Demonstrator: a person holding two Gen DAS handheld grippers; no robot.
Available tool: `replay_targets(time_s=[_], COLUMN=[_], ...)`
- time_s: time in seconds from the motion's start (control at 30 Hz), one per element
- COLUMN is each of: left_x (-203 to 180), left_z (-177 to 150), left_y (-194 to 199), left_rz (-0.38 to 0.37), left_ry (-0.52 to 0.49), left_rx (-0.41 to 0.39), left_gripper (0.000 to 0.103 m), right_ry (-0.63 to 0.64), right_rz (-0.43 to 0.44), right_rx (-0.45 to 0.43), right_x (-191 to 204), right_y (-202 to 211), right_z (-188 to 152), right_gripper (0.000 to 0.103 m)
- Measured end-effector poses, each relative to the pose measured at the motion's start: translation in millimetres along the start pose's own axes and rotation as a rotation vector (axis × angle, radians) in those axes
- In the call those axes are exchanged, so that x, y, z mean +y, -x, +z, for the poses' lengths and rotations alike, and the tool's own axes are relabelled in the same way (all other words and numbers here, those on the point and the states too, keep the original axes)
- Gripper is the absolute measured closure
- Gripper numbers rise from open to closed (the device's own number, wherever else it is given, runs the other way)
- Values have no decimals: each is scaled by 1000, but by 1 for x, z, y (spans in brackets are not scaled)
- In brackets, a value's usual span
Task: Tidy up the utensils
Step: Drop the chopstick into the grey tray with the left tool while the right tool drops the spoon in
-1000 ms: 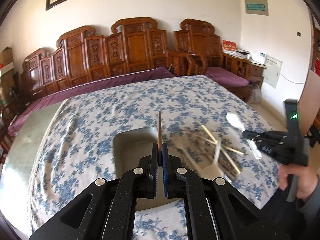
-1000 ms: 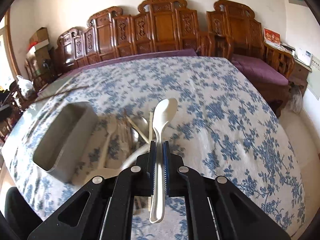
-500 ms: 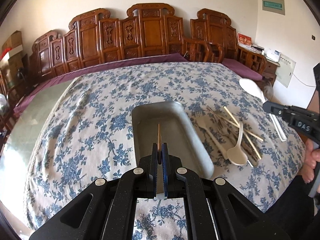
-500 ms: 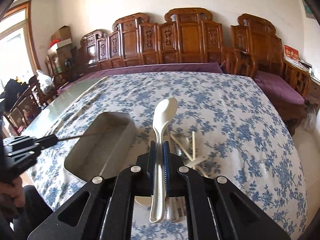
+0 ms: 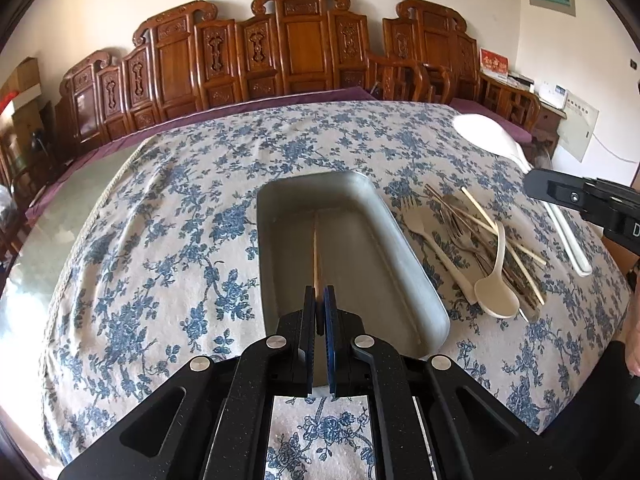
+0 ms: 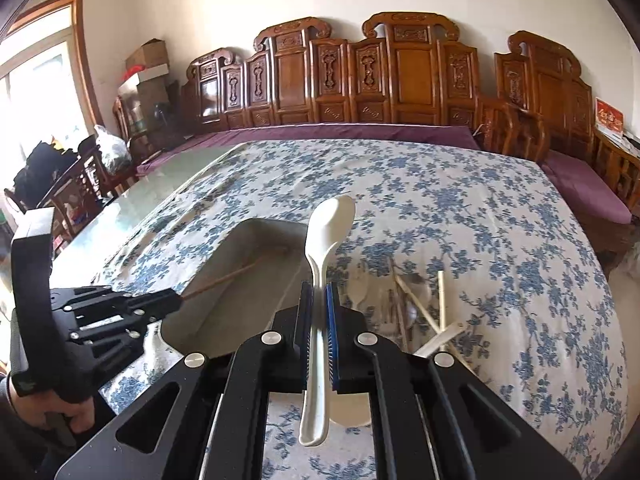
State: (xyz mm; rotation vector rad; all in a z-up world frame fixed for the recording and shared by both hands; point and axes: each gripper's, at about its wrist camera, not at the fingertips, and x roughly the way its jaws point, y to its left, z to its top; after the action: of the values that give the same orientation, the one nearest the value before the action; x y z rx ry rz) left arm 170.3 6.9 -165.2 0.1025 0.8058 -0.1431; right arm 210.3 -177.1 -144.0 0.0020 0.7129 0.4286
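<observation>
Chopstick (image 5: 315,254) is pinched at its near end in the left tool (image 5: 319,300), pads pressed tight on it; the far tip slopes down into the metal tray (image 5: 412,276), reaching toward the tray's far end. From the right wrist view the same stick runs from the left tool's tip (image 6: 176,300) diagonally across the tray interior.

White spoon (image 6: 322,264) is clamped by its handle in the right tool (image 6: 319,304), bowl pointing forward and up, held above the tray's right rim (image 6: 298,258). Handle end sticks out behind the pads.

Remaining pile (image 5: 476,244) sits on the tabletop just right of the tray: a beige fork, a beige spoon, metal forks and several chopsticks, overlapping and crossed. Not touching the tray as far as I can tell.

Tabletop is covered with a blue floral cloth (image 5: 168,216). Carved wooden bench (image 5: 280,52) with purple cushion along the far wall.
</observation>
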Motion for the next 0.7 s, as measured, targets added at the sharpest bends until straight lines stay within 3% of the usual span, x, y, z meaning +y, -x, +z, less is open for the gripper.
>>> replay_targets(time_s=[0.23,0.27,0.33,0.7], left_x=[7,9,13,45], left_z=[-2,-1,0,13], left_y=[-5,-5,1,43], left_rz=[-25,-25,-24,29], left_ry=[33,38,50,99], left_rx=[39,39,23,-56], left_gripper=[98,95,79,77], right_ry=[30,33,37,56], right_rz=[32,36,44,101], right_rx=[19,23,29,66], right_x=[22,25,29,63], right_y=[-14,-16,-20,-51], right_z=[3,4,5,16], right_gripper=[95,95,95,95])
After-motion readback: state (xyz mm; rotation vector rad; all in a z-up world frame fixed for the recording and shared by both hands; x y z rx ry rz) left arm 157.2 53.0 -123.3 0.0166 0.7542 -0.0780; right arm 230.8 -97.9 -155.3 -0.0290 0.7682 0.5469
